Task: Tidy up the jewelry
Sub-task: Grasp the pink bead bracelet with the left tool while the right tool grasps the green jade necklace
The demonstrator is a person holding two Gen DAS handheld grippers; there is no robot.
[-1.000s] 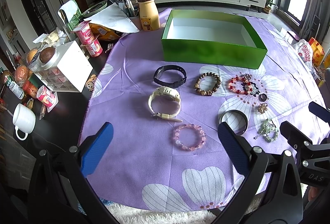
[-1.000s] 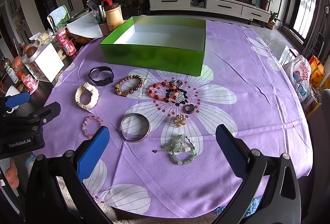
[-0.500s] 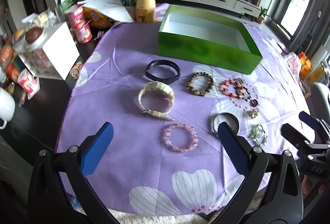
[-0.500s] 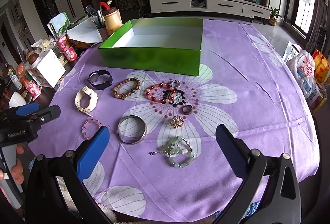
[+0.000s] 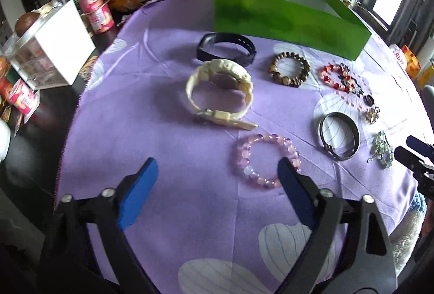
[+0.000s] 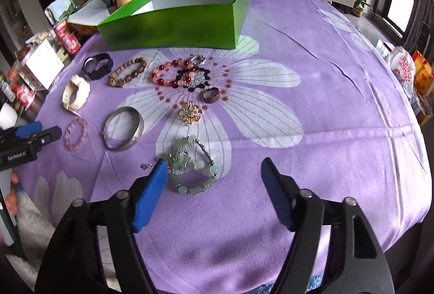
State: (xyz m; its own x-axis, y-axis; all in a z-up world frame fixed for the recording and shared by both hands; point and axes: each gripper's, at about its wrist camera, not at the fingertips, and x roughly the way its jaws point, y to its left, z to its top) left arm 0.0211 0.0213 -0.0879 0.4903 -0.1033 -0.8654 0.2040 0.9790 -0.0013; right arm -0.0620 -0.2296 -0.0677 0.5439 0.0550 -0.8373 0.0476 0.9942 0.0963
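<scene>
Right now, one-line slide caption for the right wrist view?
Right gripper, fingers closing, empty, nears green bead bracelet on purple cloth.

Two watches: cream watch (image 5: 219,90), black watch (image 5: 226,48). Four bead bracelets. One silver bangle (image 6: 123,128). One green box (image 6: 176,20). Two grippers.

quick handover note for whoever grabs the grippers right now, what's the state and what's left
Left gripper: jaws closing, nothing between them; the pink bead bracelet lies by its right finger.
Right gripper: jaws closing, nothing gripped; the green stone bracelet lies by its left finger.
All jewelry lies loose on the purple cloth: black band, cream watch, brown bead bracelet, red bead bracelet, silver bangle, ring, gold brooch.
Done: nothing seen in the green box yet.
Left: likely move every piece into the box.
</scene>
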